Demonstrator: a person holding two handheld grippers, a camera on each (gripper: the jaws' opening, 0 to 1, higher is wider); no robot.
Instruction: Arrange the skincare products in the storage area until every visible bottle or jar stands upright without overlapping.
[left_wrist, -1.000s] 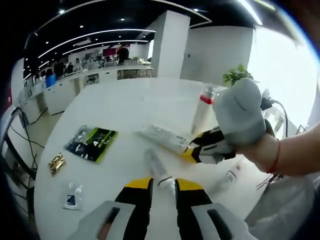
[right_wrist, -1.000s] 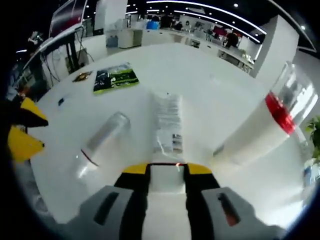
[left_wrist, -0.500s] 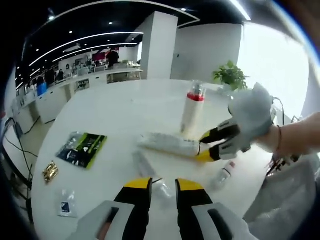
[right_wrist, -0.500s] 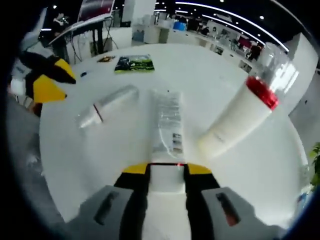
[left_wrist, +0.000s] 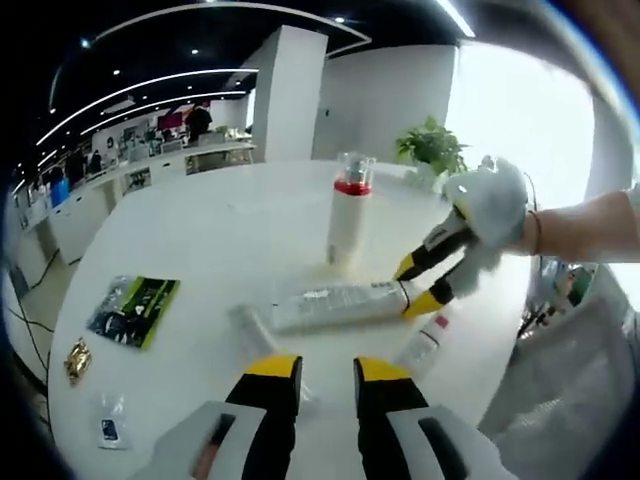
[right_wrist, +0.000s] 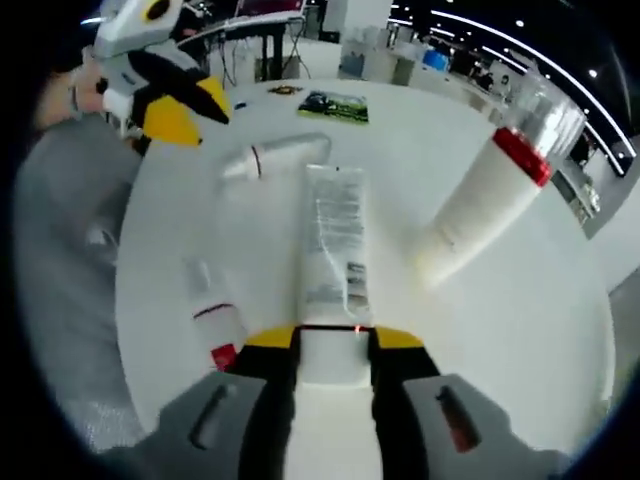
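A long flat white tube (right_wrist: 335, 240) lies on the white table (right_wrist: 560, 330), and my right gripper (right_wrist: 335, 350) is shut on its near end. In the left gripper view the same tube (left_wrist: 335, 303) lies crosswise, with the right gripper (left_wrist: 418, 287) clamped on its right end. Just behind it a tall white bottle (left_wrist: 347, 220) with a red band and clear cap stands upright; it also shows as the tall bottle (right_wrist: 490, 195). A clear-capped bottle (left_wrist: 250, 328) (right_wrist: 280, 157) lies flat. A small red-labelled bottle (left_wrist: 425, 345) (right_wrist: 215, 320) also lies flat. My left gripper (left_wrist: 327, 375) (right_wrist: 200, 108) hovers open above the table.
A green packet (left_wrist: 133, 310) (right_wrist: 335, 105), a gold wrapper (left_wrist: 75, 360) and a small sachet (left_wrist: 110, 430) lie on the table's left side. A potted plant (left_wrist: 430, 150) stands at the far edge. Grey cloth (left_wrist: 560, 400) hangs beside the table's near edge.
Both cameras have drawn back from the table. The right gripper stays shut on the tube, which now lies crosswise in the left gripper view. The small red-labelled bottle has come into the right gripper view.
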